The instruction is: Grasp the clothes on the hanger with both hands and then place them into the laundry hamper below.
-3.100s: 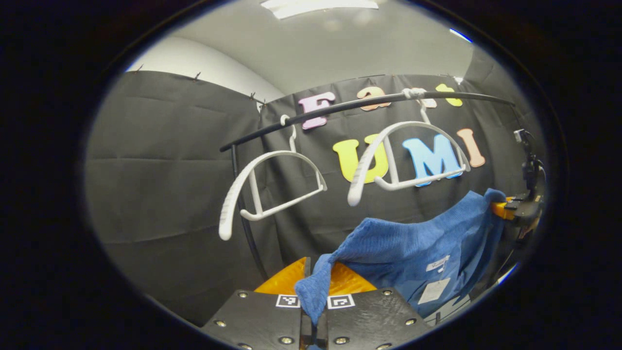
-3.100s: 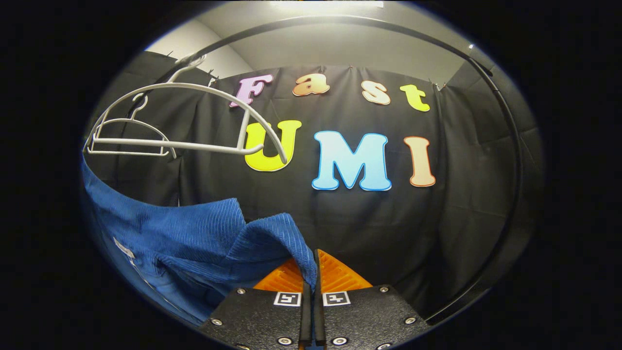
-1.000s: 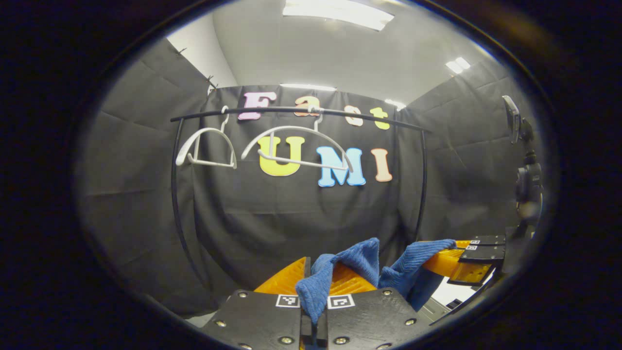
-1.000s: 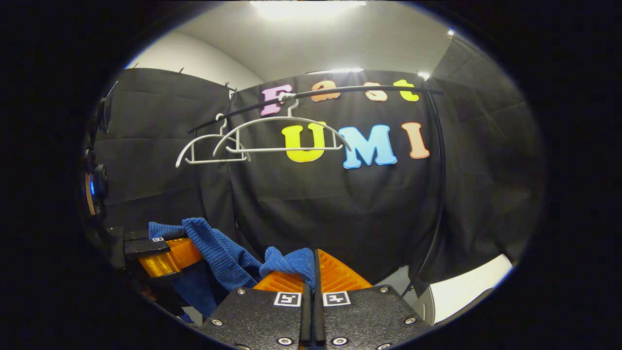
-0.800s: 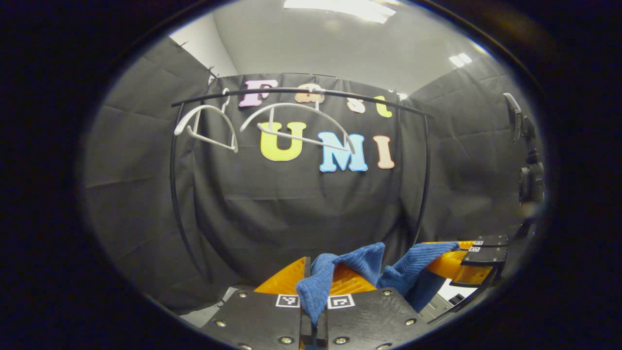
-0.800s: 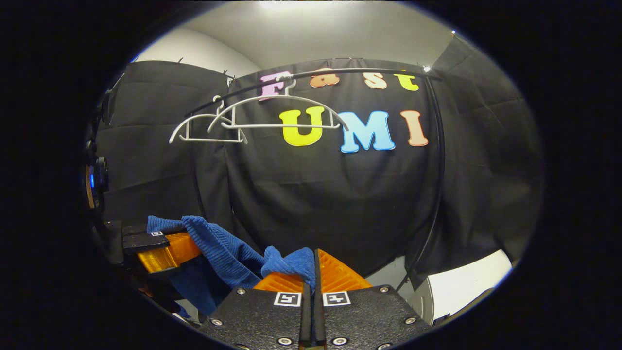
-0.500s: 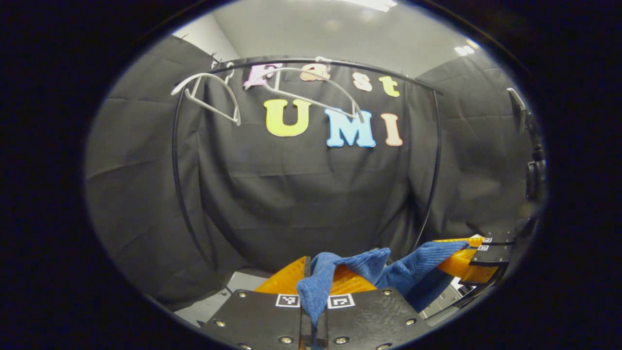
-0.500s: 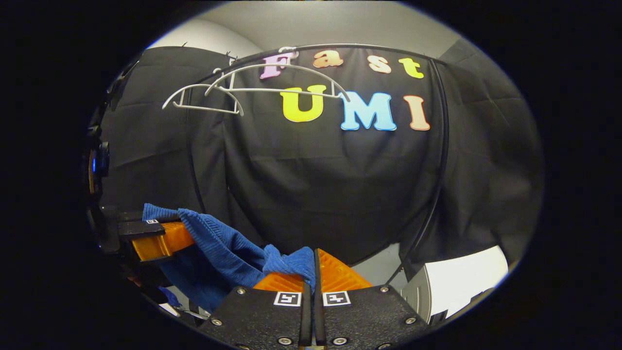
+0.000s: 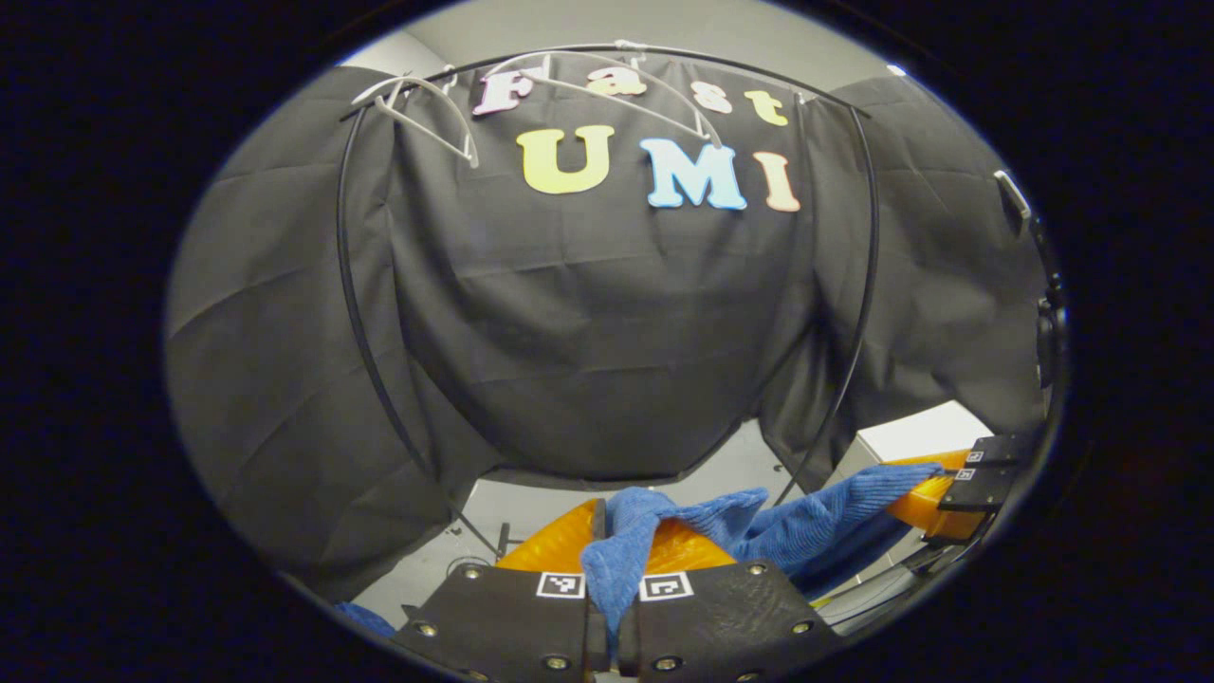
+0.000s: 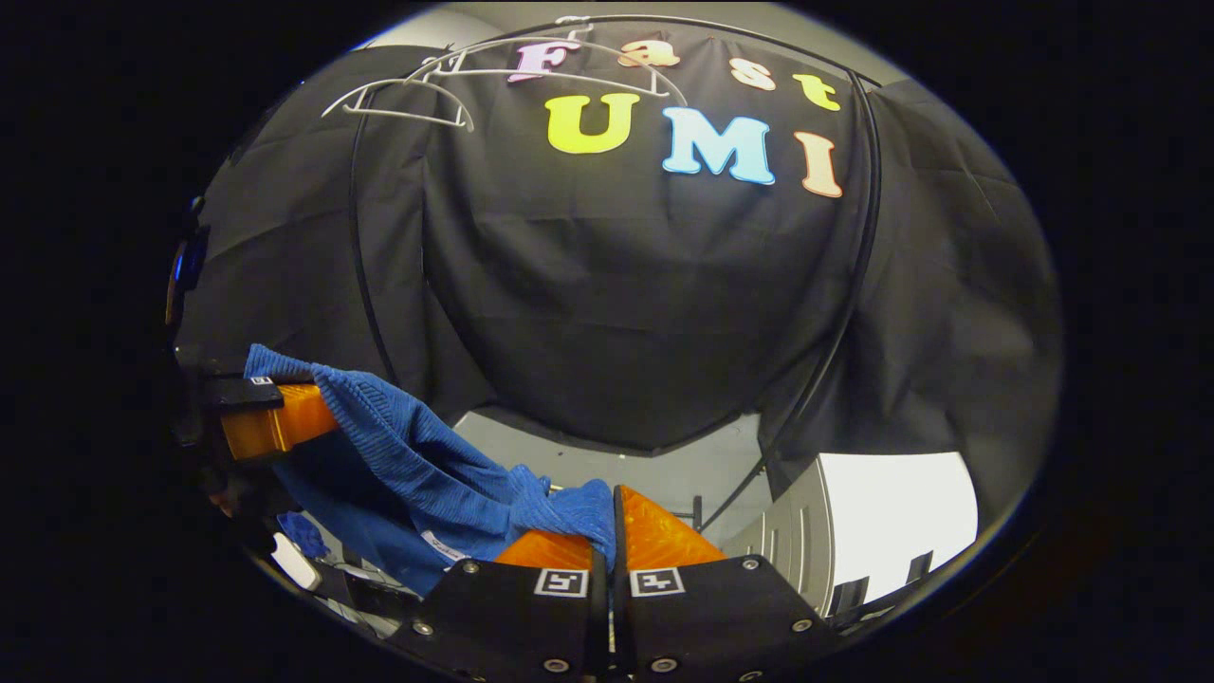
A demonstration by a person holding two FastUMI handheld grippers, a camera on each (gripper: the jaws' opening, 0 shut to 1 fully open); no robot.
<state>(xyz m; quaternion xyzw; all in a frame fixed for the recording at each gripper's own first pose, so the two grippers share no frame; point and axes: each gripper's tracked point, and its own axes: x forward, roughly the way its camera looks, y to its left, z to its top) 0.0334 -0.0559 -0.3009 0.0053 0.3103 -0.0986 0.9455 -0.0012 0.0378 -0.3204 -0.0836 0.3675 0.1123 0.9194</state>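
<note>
Two grippers pinch the blue knit garment (image 10: 417, 465) at separate spots so it hangs spread between them: left gripper (image 9: 612, 550) and right gripper (image 10: 612, 531) each clamped on fabric. White hangers (image 9: 607, 90) hang bare on the rail (image 9: 356, 275) above; hamper can't be made out.

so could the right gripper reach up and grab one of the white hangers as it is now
Probably not. The right gripper is shut on the blue garment, which the left gripper also pinches, so it isn't free. The white hangers hang on the black rail, high above both.
</note>
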